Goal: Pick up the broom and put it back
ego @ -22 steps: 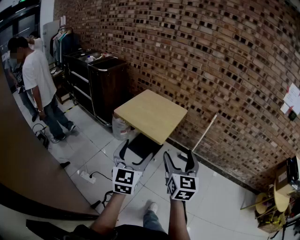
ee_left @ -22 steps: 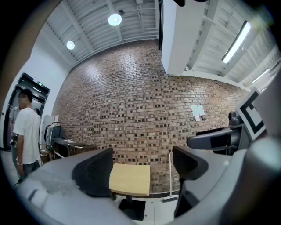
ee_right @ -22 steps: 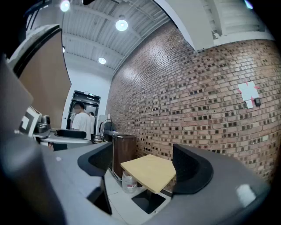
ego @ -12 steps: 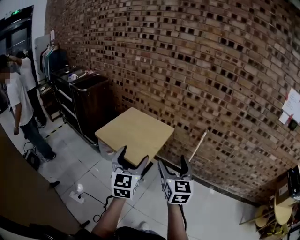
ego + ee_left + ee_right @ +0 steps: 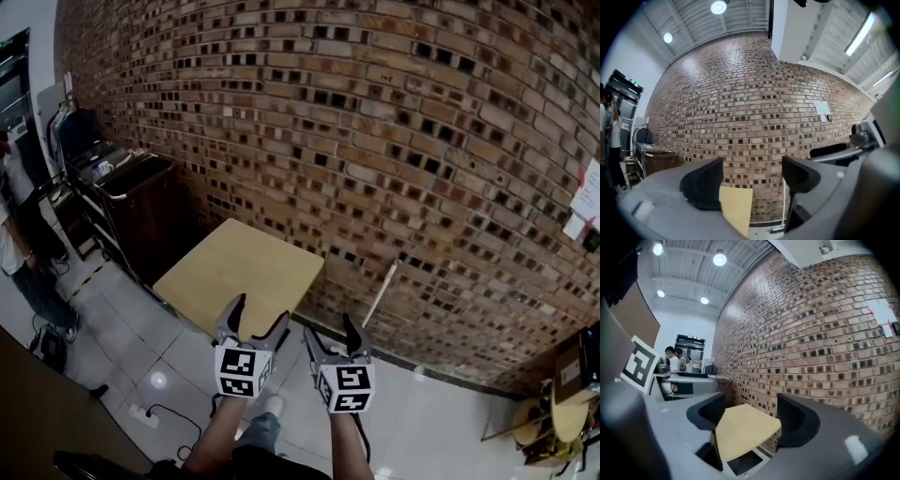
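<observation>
Head view shows both grippers held level in front of the person, side by side and close to each other, above the tiled floor (image 5: 441, 412). The left gripper (image 5: 256, 319) has its jaws spread wide and nothing is between them; in the left gripper view (image 5: 752, 180) only the far table corner and the wall show in the gap. The right gripper (image 5: 330, 336) also has its jaws wide apart and holds nothing; in the right gripper view (image 5: 751, 420) the table top shows far behind the gap, not touched.

Just beyond the grippers stands a square table (image 5: 239, 277) with a light wooden top, one corner toward the wall.

The broom (image 5: 380, 295) is to the right of the table, apart from both grippers. Its long axis is steep: the pale handle leans against the wall with its upper end up and a little to the right, and its lower end is on the floor at the foot of the wall. The left gripper view shows it (image 5: 786, 201) as a thin pale line just inside the right jaw, with the head at the floor.

Behind all is the brick wall (image 5: 375, 141). At far left a dark cabinet (image 5: 141, 202) stands along it, with small things on top that I cannot identify. At the right edge is a cardboard box (image 5: 572, 361); its contents I cannot tell.
</observation>
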`<state>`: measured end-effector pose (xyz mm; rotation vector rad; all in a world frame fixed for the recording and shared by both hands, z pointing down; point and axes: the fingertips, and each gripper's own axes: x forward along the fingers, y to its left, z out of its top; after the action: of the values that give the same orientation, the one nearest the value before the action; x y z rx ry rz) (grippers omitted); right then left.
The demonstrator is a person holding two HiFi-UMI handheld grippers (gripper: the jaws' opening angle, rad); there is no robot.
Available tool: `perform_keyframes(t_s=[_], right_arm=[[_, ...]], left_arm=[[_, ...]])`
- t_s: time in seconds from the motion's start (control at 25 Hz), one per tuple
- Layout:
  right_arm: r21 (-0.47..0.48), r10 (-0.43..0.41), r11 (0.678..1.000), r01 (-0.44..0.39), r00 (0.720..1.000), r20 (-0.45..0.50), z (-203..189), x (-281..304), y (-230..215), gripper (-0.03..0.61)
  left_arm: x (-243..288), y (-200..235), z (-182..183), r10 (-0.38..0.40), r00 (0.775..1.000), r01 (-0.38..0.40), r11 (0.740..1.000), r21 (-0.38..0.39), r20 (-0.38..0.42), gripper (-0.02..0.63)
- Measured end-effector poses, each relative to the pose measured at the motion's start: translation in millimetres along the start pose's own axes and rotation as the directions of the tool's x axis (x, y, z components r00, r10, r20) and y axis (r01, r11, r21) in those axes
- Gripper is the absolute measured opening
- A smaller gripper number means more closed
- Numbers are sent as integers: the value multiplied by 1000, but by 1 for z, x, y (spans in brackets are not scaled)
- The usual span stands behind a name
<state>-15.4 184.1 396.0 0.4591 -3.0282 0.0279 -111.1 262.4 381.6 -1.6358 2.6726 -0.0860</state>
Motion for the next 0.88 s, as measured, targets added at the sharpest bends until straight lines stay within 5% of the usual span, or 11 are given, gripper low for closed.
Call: perform_keyframes(t_s=[0.28,0.56,0.88], right_arm=[[-21,-188,982,188,982,16,-2,65,-110,347],[-9,-388,921,389,920,59,30,131,-224,347],[14,-518,855,518,855,18,9,148,-303,347]], left_arm=[[143,-23,-7,-175,984,174,985,16,18,397],[288,-48,13,-363,931,363,932,9,46,397],[374,-92,-29,-491,870,490,871,-30,-46,397]])
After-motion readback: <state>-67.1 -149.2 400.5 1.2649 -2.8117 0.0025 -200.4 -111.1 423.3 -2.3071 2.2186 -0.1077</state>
